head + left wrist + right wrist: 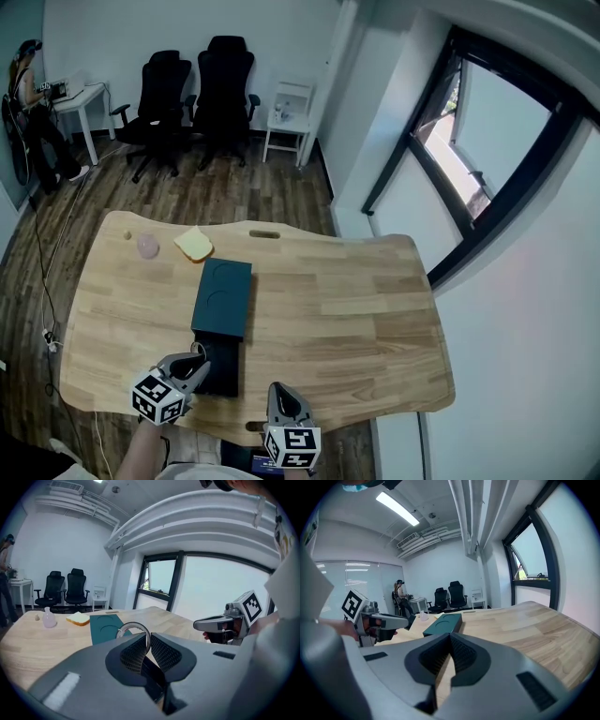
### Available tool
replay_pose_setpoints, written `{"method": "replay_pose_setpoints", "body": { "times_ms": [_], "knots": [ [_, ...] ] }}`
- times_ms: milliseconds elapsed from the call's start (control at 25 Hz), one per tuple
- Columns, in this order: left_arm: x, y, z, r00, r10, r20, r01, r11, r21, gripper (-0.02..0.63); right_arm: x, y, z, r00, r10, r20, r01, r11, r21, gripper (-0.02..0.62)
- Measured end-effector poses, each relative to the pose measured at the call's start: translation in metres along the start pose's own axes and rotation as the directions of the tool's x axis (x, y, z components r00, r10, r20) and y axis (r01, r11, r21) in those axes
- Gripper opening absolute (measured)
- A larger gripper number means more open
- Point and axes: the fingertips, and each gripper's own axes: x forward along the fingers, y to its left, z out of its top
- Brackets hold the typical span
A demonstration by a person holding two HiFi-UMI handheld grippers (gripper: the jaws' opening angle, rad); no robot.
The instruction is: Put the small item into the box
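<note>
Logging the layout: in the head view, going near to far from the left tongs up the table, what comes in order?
Black box half, teal box half, bread slice, black office chairs.

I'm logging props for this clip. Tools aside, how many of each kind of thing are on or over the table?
Teal box: 1
Black box part: 1
Bread slice: 1
Pink bottle: 1
Tan bit, too small to identify: 1
Ring, held in the left tool: 1
Total: 6
</note>
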Motion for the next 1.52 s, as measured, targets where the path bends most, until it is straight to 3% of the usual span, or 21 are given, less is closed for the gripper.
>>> {"method": "replay_pose_setpoints", "body": {
  "times_ms": [200, 680, 1520],
  "knots": [
    [0.015, 0.008, -0.018, 0.999, -0.004, -0.033, 0.003, 0.999, -0.042, 0.034, 0.015, -0.009, -0.015, 0.999, -0.003, -0.052, 0.002, 1.0, -0.004, 0.005],
    [0.039, 0.017, -0.037, 0.995, -0.021, -0.096, 0.016, 0.999, -0.045, 0.034, 0.04, -0.033, -0.033, 0.994, -0.017, -0.108, 0.019, 1.0, 0.018, 0.005],
    [0.064, 0.015, -0.072, 0.977, -0.075, -0.199, 0.062, 0.995, -0.073, 0.034, 0.067, -0.031, -0.055, 0.984, 0.026, -0.178, -0.022, 0.999, 0.023, 0.005]
  ]
}}
